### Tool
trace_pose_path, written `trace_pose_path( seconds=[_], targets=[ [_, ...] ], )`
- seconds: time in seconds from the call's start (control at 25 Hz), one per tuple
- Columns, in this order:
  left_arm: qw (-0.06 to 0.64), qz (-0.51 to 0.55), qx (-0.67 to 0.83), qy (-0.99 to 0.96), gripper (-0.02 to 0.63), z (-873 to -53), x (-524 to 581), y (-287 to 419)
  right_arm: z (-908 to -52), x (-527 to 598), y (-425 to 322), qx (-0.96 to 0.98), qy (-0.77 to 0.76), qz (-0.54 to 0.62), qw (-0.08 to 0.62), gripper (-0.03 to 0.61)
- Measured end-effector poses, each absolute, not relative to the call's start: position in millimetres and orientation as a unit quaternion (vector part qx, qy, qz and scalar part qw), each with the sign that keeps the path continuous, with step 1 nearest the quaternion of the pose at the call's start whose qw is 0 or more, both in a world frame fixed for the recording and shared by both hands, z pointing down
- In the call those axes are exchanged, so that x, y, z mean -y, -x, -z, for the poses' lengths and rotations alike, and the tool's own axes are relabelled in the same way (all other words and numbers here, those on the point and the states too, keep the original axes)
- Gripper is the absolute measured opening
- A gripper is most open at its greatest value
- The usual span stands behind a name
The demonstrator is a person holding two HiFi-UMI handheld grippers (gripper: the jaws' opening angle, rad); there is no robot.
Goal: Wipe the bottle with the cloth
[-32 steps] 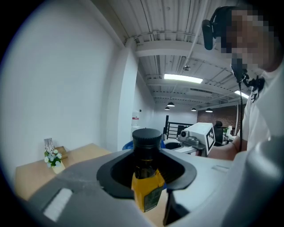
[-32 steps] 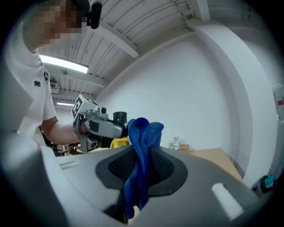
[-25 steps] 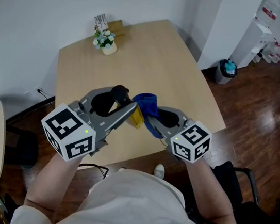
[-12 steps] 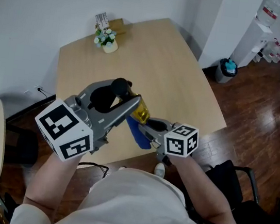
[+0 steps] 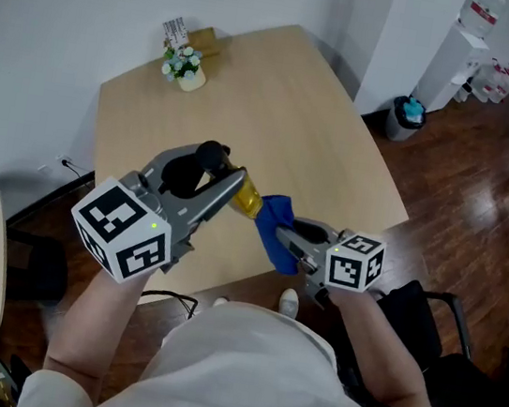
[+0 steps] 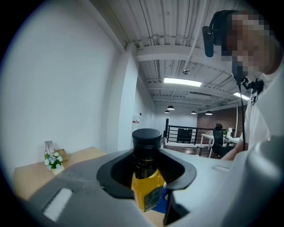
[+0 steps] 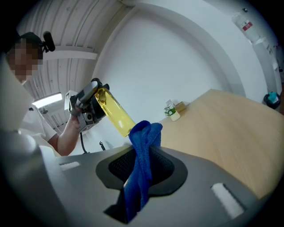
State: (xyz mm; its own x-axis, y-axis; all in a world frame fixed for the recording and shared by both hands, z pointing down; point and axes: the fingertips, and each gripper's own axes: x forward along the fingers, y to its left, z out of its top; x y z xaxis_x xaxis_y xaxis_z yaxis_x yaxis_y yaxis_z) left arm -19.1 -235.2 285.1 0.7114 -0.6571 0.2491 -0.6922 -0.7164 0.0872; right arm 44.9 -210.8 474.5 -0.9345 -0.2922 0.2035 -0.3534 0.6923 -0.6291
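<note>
Blue cloth (image 5: 275, 223) clamped in right gripper (image 5: 290, 243), bunched for wiping | left gripper (image 5: 231, 187) pinches yellow bottle (image 5: 248, 202) by neck, body exposed.

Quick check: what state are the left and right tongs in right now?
Left tongs: closed on the clear plastic bottle of yellow liquid with a black cap.
Right tongs: closed on the blue terry cloth.
</note>
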Motion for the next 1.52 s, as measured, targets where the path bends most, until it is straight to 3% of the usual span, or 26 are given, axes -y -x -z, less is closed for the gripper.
trace_pose_path(
  seconds=[0.24, 0.84, 1.52],
  targets=[
    [0.092, -0.129, 0.391, -0.907, 0.153, -326, 257, 23, -471, 210, -101, 0.918, -0.242, -0.31, 0.055, 0.084],
    [0.121, -0.17, 0.505, -0.838, 0.153, -524, 287, 41, -471, 150, -181, 0.893, -0.315, -0.304, 0.101, 0.084],
    [0.098, -0.187, 0.502, -0.838, 0.174, -561, 293, 33, -447, 130, -146, 0.899, -0.312, -0.275, 0.136, 0.084]
  ],
)
